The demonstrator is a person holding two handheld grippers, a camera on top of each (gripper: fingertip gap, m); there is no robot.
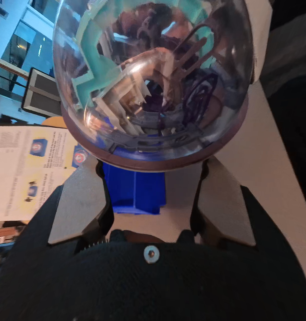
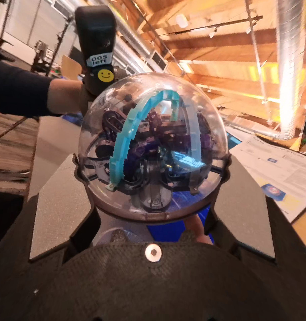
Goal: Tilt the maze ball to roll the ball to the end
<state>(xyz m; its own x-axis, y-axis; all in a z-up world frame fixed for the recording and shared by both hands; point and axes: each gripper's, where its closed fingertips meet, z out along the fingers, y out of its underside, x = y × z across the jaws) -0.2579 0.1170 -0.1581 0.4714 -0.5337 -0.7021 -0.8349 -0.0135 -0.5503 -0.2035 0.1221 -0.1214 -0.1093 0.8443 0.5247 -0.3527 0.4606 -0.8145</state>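
Spanning wide, the right gripper [image 2: 151, 166] has its two fingertips [image 2: 77, 166] pressed against opposite sides of the maze ball [image 2: 153, 147] at its dark equator ring, so the sphere sits clamped between them, raised above the worktop [image 2: 50, 139]; the left gripper [image 1: 151, 166] is also opened wide, its black fingertips [image 1: 99, 167] meeting the underside of the ball's dark ring [image 1: 148, 163] from the opposite side, though whether they squeeze it or merely touch cannot be told; the ball is a clear sphere with a turquoise stepped track [image 2: 124, 139] arching inside, purple and dark track pieces crowded round the centre, and a pale translucent arc beside them; below it a blue stand [image 1: 136, 191] rests on the worktop, near a printed instruction sheet [image 1: 27, 165] lying toward the worktop's edge; a sleeved hand [image 2: 65, 97] holds the left gripper.
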